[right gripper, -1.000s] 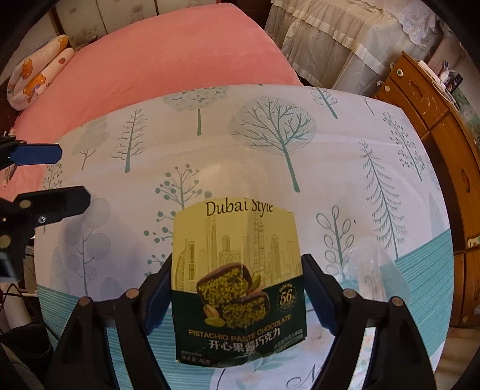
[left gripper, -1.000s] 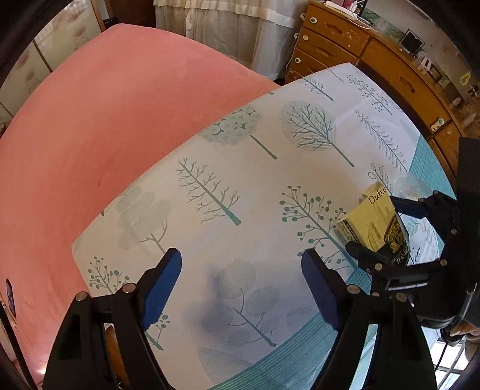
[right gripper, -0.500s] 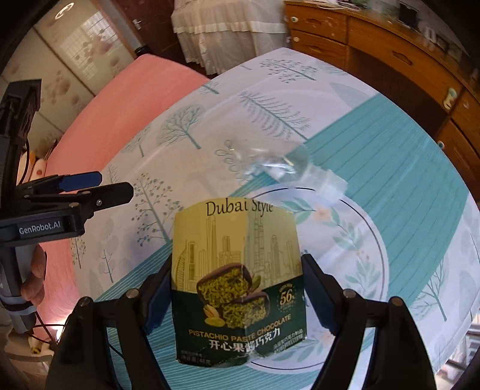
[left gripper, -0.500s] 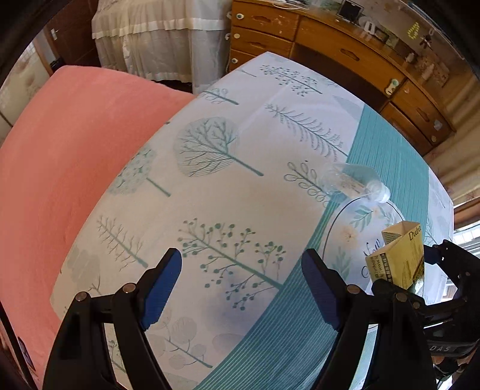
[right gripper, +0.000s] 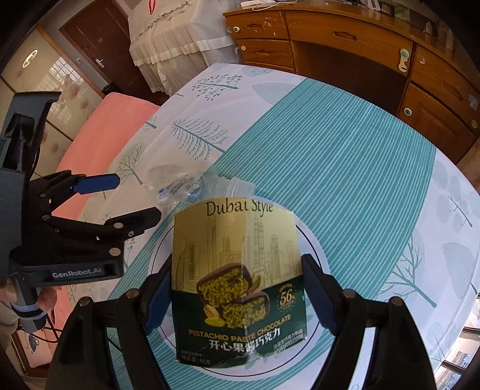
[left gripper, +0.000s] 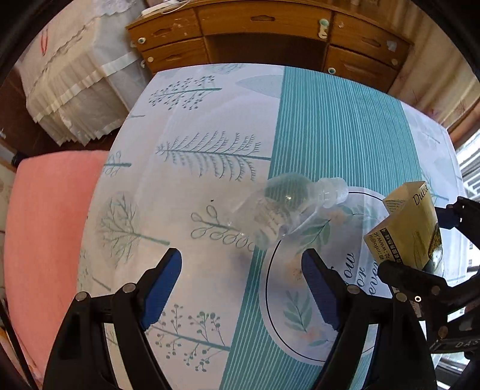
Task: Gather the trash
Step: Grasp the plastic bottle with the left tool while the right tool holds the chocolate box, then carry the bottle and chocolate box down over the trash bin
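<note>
1. Right wrist view puts the chocolate box (right gripper: pixel 238 285) dead centre: the right gripper (right gripper: pixel 237 297) has its two blue pads pressed against the box's left and right sides, jaws clamped on it, the printed front facing the camera and its top edge rising well past the fingertips.
2. Beyond the box's top edge, a clear plastic bottle (right gripper: pixel 192 183) lies on its side on the tablecloth (right gripper: pixel 345 168), cap end toward the teal striped band, partly hidden behind the carton.
3. Over on the left of that same view, the left gripper (right gripper: pixel 126 198) hangs above the cloth, one blue finger and one dark finger spread apart with nothing between them; a hand (right gripper: pixel 18 297) grips its handle low at the frame edge.
4. Left wrist view now: the left gripper (left gripper: pixel 241 279) shows both blue pads standing wide, bare cloth in the gap.
5. The bottle (left gripper: pixel 285 210) sits just ahead of those fingertips and a touch toward the right finger, lying flat and slanted, its cap pointing up-right; no contact with either pad.
6. At the right edge, the chocolate box (left gripper: pixel 408 228) is seen edge-on, tilted, gripped in the right gripper (left gripper: pixel 420 240).
7. A pink cover (left gripper: pixel 45 240) lies to the left of the cloth, and a wooden dresser (left gripper: pixel 270 27) runs along the back.
</note>
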Tool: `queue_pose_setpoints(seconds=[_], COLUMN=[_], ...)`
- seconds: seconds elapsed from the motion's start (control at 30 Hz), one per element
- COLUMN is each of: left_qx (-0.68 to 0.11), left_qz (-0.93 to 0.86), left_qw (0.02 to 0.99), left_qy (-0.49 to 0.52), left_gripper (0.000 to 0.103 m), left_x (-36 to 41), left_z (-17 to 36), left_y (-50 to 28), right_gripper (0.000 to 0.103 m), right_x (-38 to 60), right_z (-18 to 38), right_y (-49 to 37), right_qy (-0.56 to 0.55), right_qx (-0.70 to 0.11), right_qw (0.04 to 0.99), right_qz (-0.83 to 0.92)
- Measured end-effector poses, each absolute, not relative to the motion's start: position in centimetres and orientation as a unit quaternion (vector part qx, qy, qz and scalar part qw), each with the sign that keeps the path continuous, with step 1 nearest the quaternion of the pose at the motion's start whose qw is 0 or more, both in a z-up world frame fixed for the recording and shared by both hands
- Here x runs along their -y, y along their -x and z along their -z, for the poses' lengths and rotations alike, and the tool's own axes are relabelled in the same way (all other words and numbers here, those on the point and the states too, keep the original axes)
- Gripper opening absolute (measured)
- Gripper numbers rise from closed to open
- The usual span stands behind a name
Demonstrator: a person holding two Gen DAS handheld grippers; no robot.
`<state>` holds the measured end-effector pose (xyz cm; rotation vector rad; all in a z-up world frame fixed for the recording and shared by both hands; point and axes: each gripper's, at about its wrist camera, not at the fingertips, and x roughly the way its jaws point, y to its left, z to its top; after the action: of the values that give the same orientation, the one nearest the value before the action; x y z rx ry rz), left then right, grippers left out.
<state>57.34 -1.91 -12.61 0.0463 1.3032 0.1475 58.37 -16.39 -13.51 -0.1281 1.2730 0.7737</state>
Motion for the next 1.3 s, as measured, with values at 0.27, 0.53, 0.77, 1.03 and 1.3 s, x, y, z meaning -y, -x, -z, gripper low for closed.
queue_pose_setpoints(seconds=[0.27, 0.53, 0.77, 1.03, 1.3], left_qx=[-0.622, -0.611, -0.612, -0.614, -0.609], left_qz=[-0.043, -0.017, -0.002, 0.010, 0.030], left_qw=[0.769, 0.776, 0.784, 0.788, 0.793], left_qy=[-0.141, -0.155, -0.106, -0.033, 0.008], left_gripper=[0.081, 0.077, 0.045, 0.045, 0.045], left_x=[5.3, 6.0, 5.2, 3.2, 1.5], left_z=[15.4, 15.5, 14.4, 12.9, 10.4], left_y=[-61.3, -61.1, -58.6, -52.9, -44.7], right_gripper=[0.080, 0.080, 0.080, 0.080, 0.080], right_x=[17.7, 18.8, 19.1, 19.5, 19.8], right_z=[14.1, 14.3, 13.9, 12.8, 11.0], right_y=[-59.3, -58.4, -56.2, -51.8, -44.6], right_qy=[0.047, 0.037, 0.029, 0.017, 0.008], right_qx=[-0.580, -0.585, -0.587, -0.589, -0.590], right_qw=[0.736, 0.736, 0.737, 0.739, 0.749], right_qz=[-0.346, -0.339, -0.335, -0.326, -0.300])
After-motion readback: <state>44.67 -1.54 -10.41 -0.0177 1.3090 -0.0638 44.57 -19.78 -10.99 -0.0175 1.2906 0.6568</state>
